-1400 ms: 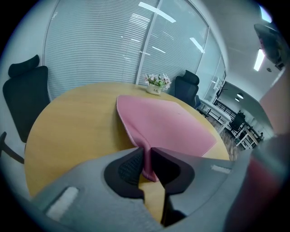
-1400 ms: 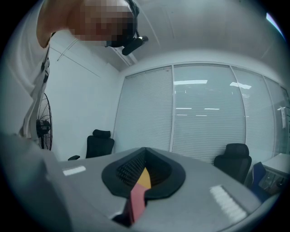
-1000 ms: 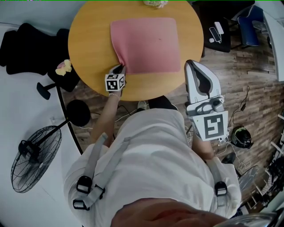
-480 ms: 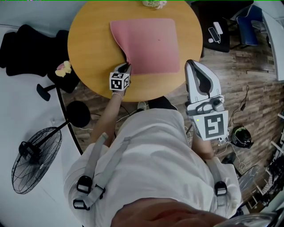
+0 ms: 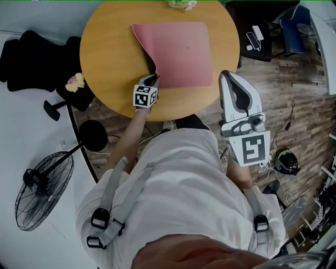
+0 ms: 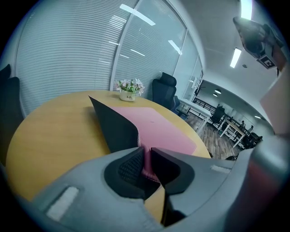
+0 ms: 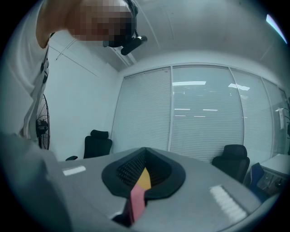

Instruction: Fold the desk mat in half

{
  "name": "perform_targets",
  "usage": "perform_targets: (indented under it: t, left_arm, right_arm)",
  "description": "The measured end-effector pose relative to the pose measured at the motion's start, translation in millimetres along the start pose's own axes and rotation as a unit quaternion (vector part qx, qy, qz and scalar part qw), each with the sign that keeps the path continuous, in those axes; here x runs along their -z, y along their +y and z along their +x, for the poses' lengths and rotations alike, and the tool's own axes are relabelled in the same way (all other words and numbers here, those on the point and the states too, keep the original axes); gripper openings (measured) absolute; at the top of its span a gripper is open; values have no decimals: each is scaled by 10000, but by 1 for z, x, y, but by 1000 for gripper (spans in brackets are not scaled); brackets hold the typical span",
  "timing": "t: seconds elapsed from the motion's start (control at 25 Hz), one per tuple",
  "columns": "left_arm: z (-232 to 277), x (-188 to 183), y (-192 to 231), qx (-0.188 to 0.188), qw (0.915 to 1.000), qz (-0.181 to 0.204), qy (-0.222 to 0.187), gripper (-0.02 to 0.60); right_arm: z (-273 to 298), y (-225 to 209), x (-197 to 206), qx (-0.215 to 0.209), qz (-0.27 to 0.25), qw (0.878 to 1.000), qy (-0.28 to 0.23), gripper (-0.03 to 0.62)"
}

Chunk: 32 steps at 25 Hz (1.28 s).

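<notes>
A pink desk mat [image 5: 181, 52] lies on the round wooden table [image 5: 105, 52]. My left gripper [image 5: 153, 80] is shut on the mat's near left corner and holds it raised off the table. The lifted flap shows its black underside [image 6: 113, 127] in the left gripper view, where the pink edge [image 6: 146, 165] sits pinched between the pads. The rest of the mat [image 6: 163, 129] stays flat. My right gripper [image 5: 229, 74] hangs off the table's right edge, level, jaws together with nothing in them; in its own view [image 7: 142, 174] a thin slit shows table and mat.
A small flower pot [image 5: 181, 4] stands at the table's far edge, just beyond the mat. A black office chair [image 5: 31, 58] with a yellow thing [image 5: 75, 80] on it and a floor fan [image 5: 42, 186] stand at the left.
My left gripper has carried the mat's corner to the right and a little up, so more black underside shows along the left edge. The right gripper has stayed put.
</notes>
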<state>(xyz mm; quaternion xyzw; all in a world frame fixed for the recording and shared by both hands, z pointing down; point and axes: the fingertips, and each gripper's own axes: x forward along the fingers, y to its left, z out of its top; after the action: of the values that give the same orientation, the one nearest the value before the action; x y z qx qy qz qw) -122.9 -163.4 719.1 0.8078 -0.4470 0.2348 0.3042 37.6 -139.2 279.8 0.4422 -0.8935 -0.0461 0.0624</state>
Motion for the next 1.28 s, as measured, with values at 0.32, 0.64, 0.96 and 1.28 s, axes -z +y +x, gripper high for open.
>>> perform_targets:
  t: [0.32, 0.64, 0.96, 1.28]
  left_arm:
    - [6, -4, -10, 132, 9998, 115, 25, 51]
    - [14, -7, -22, 268, 9994, 210, 76, 51]
    - [23, -10, -34, 349, 9988, 305, 130, 51]
    - [34, -13, -49, 435, 9980, 405, 223, 51]
  right_arm:
    - [0, 0, -2, 71, 62, 10000, -24, 5]
    - [-4, -4, -2, 131, 101, 9999, -12, 5]
    - [-6, -10, -5, 194, 202, 9996, -53, 5]
    - [-10, -21, 2, 143, 131, 9998, -47, 5]
